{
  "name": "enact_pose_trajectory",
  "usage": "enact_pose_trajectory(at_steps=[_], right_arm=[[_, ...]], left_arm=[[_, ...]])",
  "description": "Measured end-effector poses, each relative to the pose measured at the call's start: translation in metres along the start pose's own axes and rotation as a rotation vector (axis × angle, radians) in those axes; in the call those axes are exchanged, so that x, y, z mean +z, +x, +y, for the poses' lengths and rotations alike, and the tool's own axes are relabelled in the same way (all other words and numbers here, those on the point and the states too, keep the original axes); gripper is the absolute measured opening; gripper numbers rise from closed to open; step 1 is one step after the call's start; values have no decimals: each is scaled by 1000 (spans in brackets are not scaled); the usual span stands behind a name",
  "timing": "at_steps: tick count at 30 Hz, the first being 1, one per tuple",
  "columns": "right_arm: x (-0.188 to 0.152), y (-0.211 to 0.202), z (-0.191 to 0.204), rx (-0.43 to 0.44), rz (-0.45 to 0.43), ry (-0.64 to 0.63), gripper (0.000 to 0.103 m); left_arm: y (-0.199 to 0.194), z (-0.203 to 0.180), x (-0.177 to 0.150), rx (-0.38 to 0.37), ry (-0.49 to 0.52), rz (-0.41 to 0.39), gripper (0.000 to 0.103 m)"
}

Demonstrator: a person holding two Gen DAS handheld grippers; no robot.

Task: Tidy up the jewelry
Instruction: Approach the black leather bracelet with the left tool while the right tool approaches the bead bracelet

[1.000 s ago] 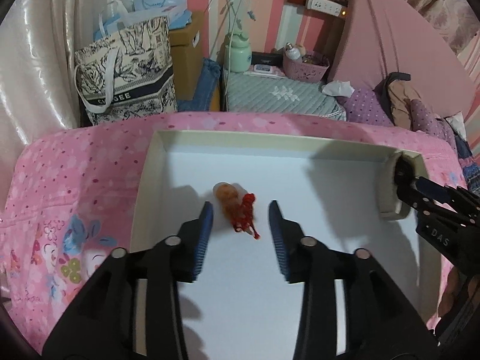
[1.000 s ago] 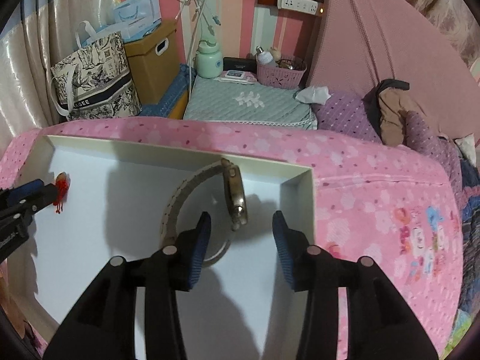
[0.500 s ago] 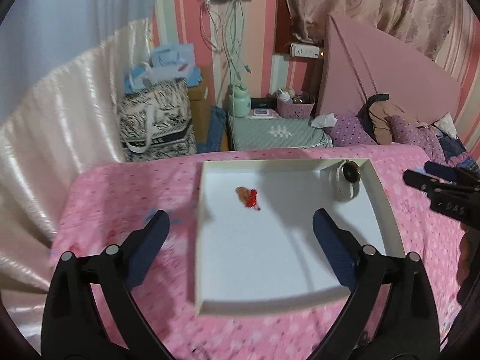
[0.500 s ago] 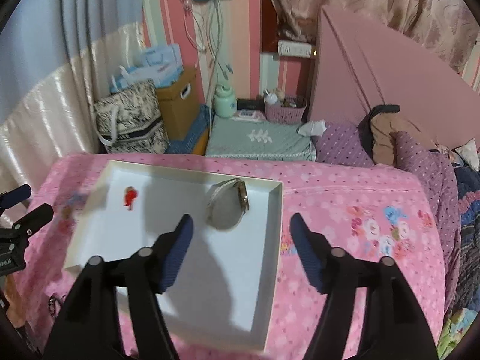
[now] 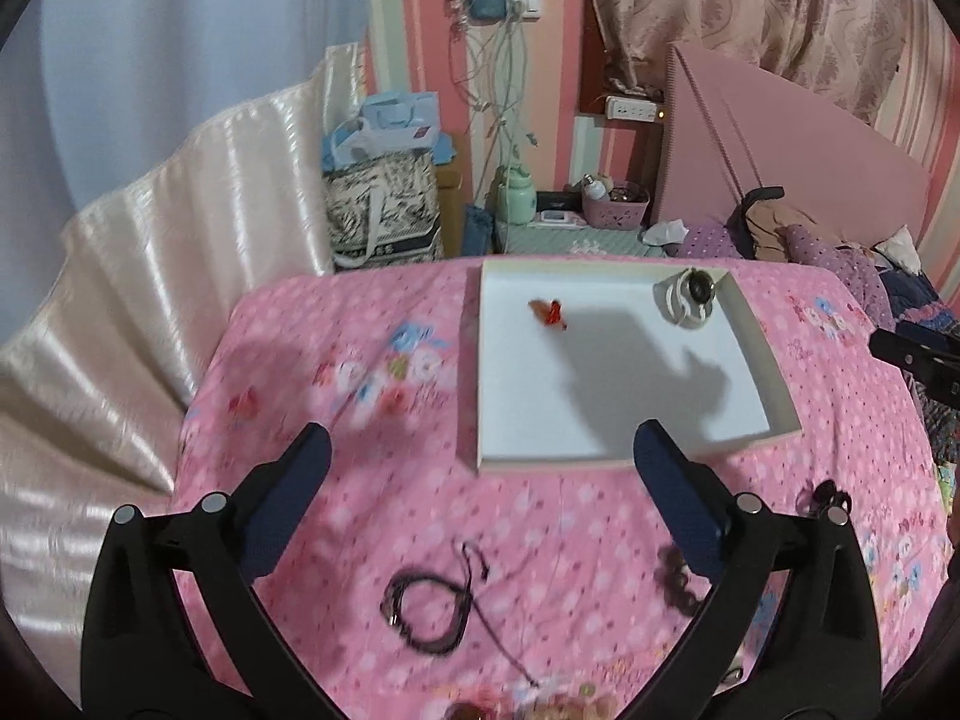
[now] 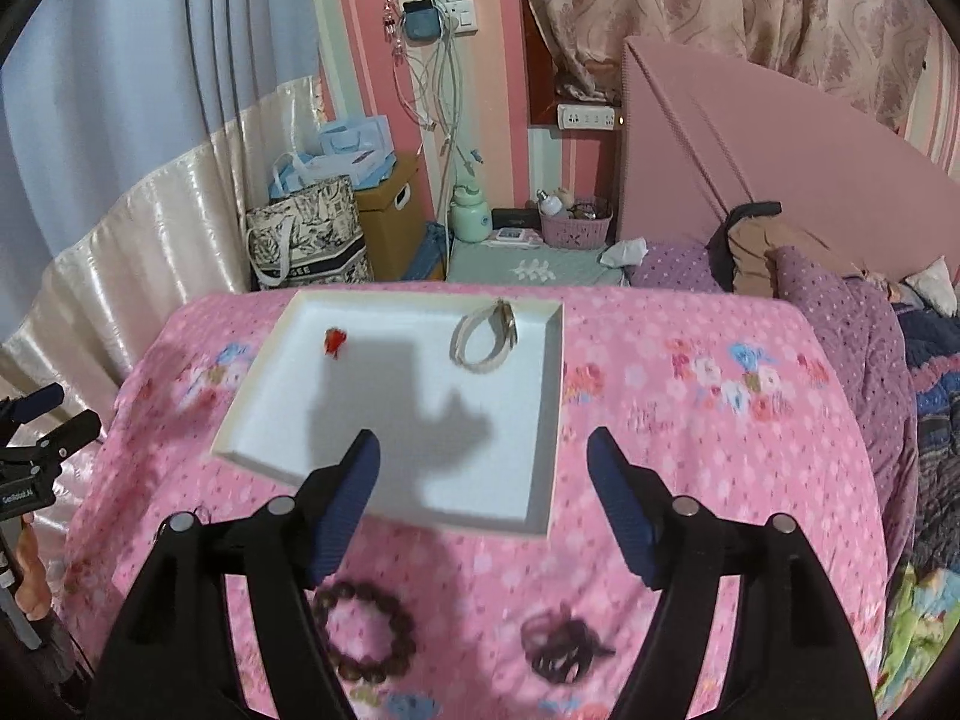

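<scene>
Hovering over the pink bedspread, both grippers are empty, jaws just opened: left gripper wide, right gripper less so. The tray holds a watch and a red charm.

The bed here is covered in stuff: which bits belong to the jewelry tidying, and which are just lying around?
Part of the job:
- white tray
- red charm
- wristwatch
- beaded bracelet
- dark cord necklace
- dark bracelet

Just lying about:
- patterned tote bag
- green bottle
- lilac basket
</scene>
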State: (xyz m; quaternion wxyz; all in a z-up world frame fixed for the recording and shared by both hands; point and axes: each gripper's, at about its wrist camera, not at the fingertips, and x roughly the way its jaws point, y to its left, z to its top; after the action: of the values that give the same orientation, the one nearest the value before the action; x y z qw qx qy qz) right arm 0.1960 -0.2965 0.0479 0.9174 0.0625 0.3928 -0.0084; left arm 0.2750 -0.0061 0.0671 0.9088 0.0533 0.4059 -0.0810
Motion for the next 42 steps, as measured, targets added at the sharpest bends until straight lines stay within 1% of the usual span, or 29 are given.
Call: enact_pose_trajectory(at_steps=[7, 13, 16, 20, 27, 31, 36, 39, 42], right_arm=[[-36, -12, 3, -15, 10, 10, 72], [-64, -9, 9, -18, 22, 20, 72], [-75, -6, 10, -26, 27, 26, 72], [-90, 0, 9, -21, 42, 46, 72], [-109, 7, 11, -47, 49, 46, 72], [-113, 10, 10, -43, 54, 62, 72], [-121, 17, 14, -61, 59, 57, 72], [-128, 30, 18, -60, 83, 54, 72], [-134, 42, 22, -67, 101, 49, 72]], left_arm=[[-8, 6, -33, -19, -28, 8, 100], [-7, 12, -59, -53, -52, 30, 100], [-5, 17, -70, -54, -68, 43, 100], [-3, 19, -82, -38, -63, 47, 100], [1, 23, -101, -17, -50, 48, 100], [8, 28, -110, -11, -60, 54, 100], [16, 35, -117, -1, -66, 48, 100], [26, 39, -121, -9, -74, 71, 100], [36, 41, -123, -1, -75, 86, 100]])
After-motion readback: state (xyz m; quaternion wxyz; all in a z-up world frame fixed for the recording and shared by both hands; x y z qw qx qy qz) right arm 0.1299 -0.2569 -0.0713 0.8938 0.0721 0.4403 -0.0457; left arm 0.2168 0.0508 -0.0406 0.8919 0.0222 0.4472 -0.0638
